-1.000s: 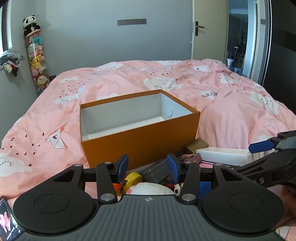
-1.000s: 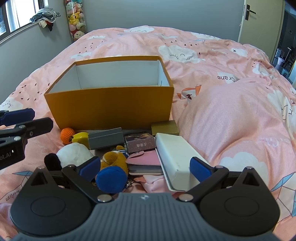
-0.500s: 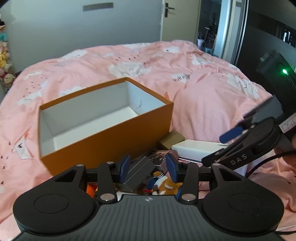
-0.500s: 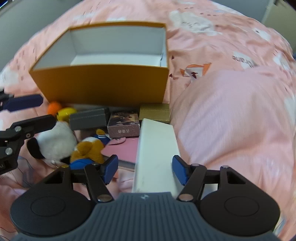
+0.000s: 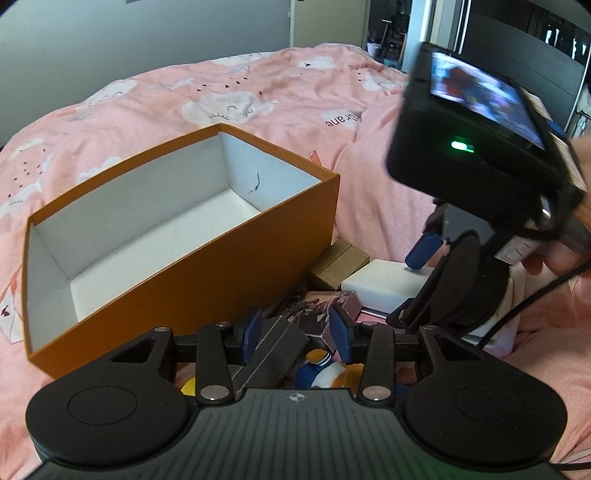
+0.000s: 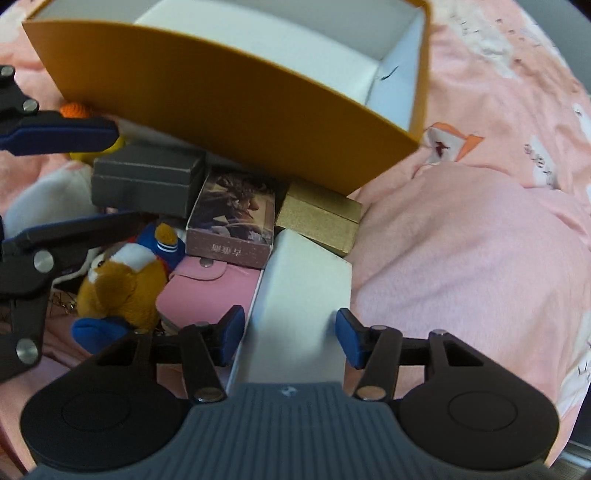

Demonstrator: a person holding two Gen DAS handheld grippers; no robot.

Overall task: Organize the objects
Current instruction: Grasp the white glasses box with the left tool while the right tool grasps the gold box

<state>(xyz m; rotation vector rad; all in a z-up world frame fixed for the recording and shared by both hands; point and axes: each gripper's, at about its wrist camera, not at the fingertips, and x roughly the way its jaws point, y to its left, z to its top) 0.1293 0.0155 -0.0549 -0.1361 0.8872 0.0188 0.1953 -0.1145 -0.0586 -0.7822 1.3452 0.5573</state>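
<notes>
Claw (image 6: 290, 338) straddling white box (image 6: 306, 280), whose near end is hidden.

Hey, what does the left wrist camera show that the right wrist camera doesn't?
Left wrist only: the grey wall, the doorway, and the lit screen on the right gripper's back. Right wrist only: the pink wallet, the brown plush toy's body and an orange ball. Both: the orange box, empty, the white box, the gold box.
</notes>
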